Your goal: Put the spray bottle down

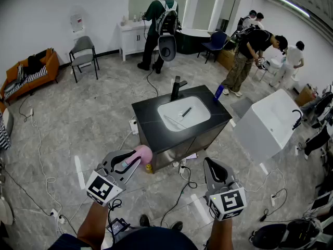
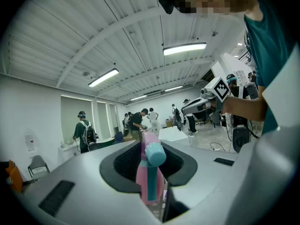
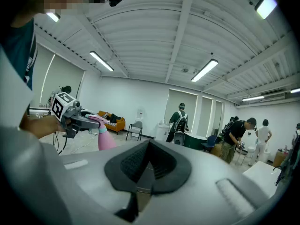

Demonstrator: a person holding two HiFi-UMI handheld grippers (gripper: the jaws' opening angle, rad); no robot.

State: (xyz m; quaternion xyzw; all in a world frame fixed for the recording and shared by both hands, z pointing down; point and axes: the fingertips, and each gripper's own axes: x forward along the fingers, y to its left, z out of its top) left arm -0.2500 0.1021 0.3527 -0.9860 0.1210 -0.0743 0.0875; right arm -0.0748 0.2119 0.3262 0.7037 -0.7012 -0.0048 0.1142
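A pink spray bottle [image 1: 144, 153] with a teal trigger head [image 2: 153, 154] is held in the air, with my left gripper [image 1: 133, 160] shut on its neck. In the left gripper view the bottle [image 2: 149, 175] stands upright between the grey jaws. My right gripper [image 1: 212, 165] is level beside it on the right, shut, with nothing between its jaws [image 3: 149, 147]. From the right gripper view the left gripper [image 3: 70, 112] shows at the left with the pink bottle [image 3: 106, 140] hanging below it. Both are held in front of a black sink cabinet [image 1: 151, 116].
The cabinet carries a white basin [image 1: 183, 113], a black tap [image 1: 178, 88] and a blue bottle [image 1: 218, 91] at its far corner. A white sink unit [image 1: 265, 124] stands to the right. Cables [image 1: 179, 197] trail over the grey tile floor. Several people stand at the back.
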